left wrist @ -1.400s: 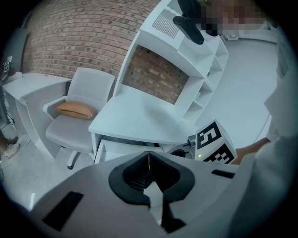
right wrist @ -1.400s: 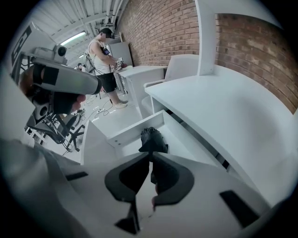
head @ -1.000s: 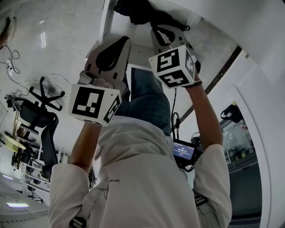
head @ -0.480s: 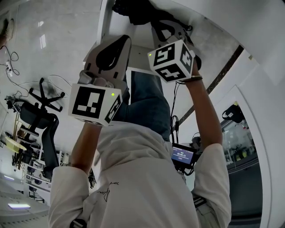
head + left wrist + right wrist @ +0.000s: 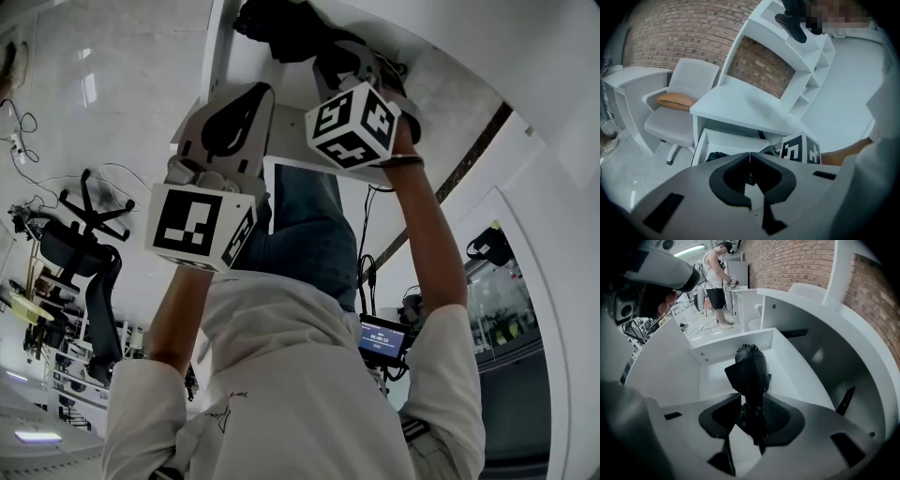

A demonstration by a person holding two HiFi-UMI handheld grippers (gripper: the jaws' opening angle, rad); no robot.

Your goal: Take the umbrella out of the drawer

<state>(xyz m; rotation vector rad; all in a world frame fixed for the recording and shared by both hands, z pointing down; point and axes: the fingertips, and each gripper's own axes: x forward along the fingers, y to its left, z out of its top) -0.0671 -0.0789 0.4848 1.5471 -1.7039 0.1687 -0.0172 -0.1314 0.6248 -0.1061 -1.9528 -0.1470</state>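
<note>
Folded black umbrella [image 5: 750, 373] lies in the open white drawer [image 5: 736, 345] under the desk surface [image 5: 740, 105]. Its long axis runs along the drawer's length, narrower end toward the person, bulkier end toward the drawer's far wall.

Right arm is stretched forward, and the right tongs [image 5: 752, 401] point steeply down into the drawer. The jaws have just been opening and now stand partly apart on either side of the umbrella's near end. No squeeze on it is evident.

Left arm is raised beside the right. The left tongs [image 5: 750, 153] slant downward toward the drawer from outside it, tips meeting with nothing between them.

Against the frame a second ago, both tongs sit closer to the drawer, and the right marker cube [image 5: 352, 122] has rolled slightly. The umbrella has not shifted.
</note>
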